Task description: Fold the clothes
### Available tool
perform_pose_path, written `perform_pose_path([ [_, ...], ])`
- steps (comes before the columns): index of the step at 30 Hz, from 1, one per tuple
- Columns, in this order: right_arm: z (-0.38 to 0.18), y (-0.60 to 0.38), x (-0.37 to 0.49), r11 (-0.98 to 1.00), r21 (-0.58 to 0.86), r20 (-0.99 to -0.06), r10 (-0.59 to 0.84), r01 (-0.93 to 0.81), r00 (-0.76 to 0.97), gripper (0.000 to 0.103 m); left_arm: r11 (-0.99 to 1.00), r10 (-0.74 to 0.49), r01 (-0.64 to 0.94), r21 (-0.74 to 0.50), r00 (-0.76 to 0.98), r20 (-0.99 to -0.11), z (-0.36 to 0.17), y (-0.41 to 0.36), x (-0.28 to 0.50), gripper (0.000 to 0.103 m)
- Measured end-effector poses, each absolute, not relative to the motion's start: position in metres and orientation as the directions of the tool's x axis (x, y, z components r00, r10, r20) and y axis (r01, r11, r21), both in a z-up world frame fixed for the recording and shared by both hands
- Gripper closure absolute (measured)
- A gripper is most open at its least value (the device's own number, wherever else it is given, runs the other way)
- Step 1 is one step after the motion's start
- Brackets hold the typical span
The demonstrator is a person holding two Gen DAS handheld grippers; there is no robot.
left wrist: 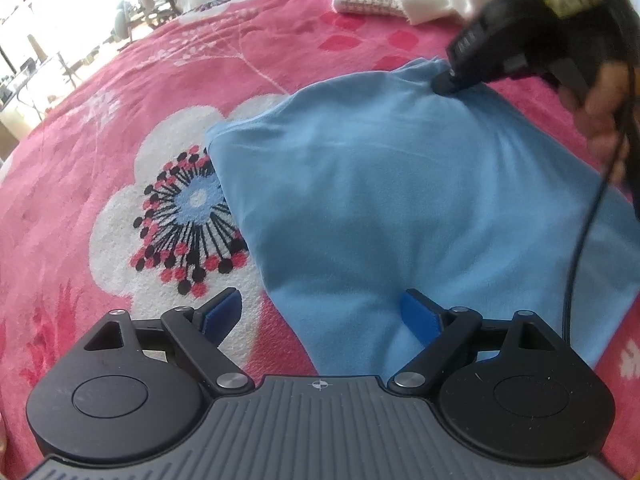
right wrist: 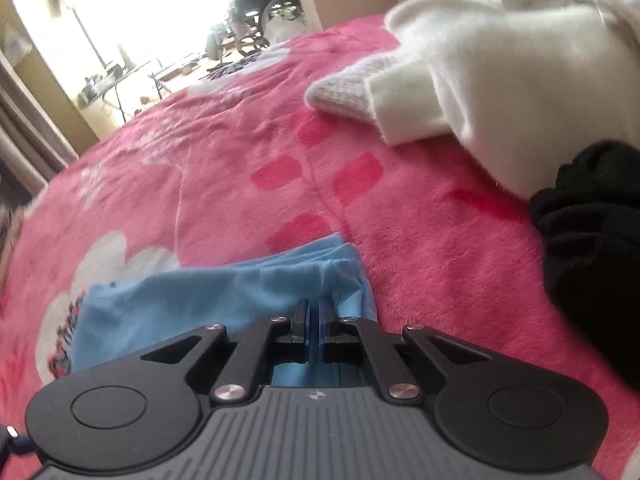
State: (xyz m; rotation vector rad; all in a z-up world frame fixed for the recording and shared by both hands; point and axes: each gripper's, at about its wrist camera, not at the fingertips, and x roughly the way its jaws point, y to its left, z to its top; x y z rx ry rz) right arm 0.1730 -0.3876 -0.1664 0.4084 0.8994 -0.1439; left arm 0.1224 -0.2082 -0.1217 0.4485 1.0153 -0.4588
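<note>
Blue garment lies partly folded on pink floral blanket of bed.
Right gripper: jaws closed, pinching far corner of blue cloth.
Left gripper: jaws spread wide, holding nothing, near edge of cloth between them.
Judgement: keep pinch firm, draw corner across evenly, left side pin or grasp near edge so layers stay aligned.
White clothes and black garment lie apart.

text: none readable | labels: none | numbers: none | brands: none

Folded garment on the blanket, heaped clothes behind it (dark bundle alongside)
</note>
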Motion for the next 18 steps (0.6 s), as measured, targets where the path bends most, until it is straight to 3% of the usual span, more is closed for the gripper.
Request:
perform_pose_path([
  [2,-0.156,-0.388,0.171,0.907,0.298,-0.773,0.046,0.298,0.632,0.095,0.806,-0.165,0.57,0.162,0.478,-0.863,-0.111,-0.205,0.119,0.017],
  [8,-0.146,-0.386,0.169,0.923,0.273,-0.749,0.027,0.272,0.662,0.095,0.746,-0.293,0.632,0.211,0.595,-0.748,-0.074,-0.205,0.113,0.014],
  [18,-0.165,-0.397,0.179,0.907,0.294,-0.762,0.031,0.302,0.647,0.1,0.78,-0.363,0.622,0.062,0.531,-0.765,-0.109,-0.221,0.189,0.017],
])
